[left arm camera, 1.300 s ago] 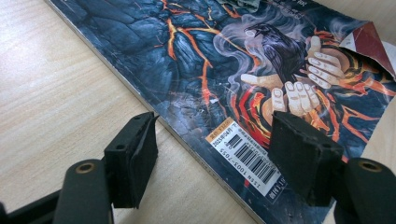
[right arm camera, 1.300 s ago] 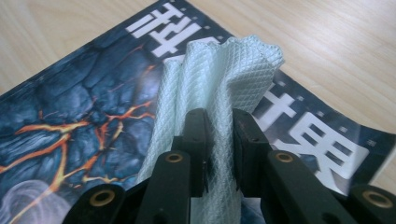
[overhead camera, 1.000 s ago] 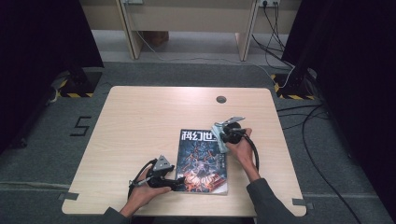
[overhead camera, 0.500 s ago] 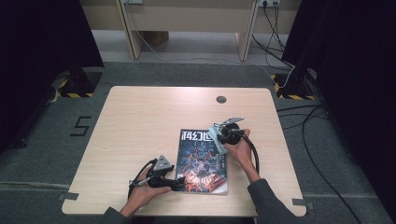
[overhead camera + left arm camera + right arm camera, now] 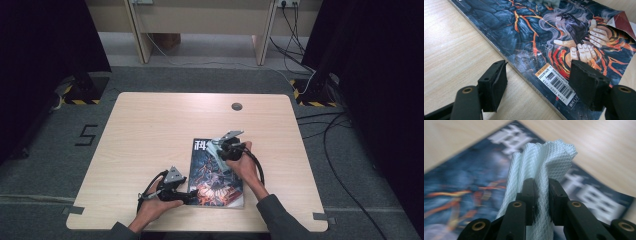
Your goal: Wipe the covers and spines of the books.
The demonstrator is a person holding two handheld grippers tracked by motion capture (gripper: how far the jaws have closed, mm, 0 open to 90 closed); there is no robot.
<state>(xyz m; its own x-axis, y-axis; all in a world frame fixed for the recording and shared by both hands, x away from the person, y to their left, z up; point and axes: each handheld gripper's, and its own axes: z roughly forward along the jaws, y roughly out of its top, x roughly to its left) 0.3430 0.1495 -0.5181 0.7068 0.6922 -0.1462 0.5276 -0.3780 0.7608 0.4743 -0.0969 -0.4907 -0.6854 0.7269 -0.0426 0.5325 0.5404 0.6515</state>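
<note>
Magazine (image 5: 216, 175) dark blue-black, orange lava veins; cloth (image 5: 541, 160) pale mint, diamond weave.

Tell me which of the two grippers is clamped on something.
The right gripper: its jaws pinch a bunched white cloth over the magazine. The left gripper stands open at the magazine's near corner, one jaw over the barcode, nothing gripped.

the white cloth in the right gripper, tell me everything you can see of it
The cloth is a pale white fabric with a fine diamond weave, bunched into upright folds. The right gripper pinches it between its two black jaws, so the folds stand above the jaw tips and more hangs below on the left. It sits over the upper part of the magazine, near the white title characters; whether it touches the cover cannot be told.
</note>
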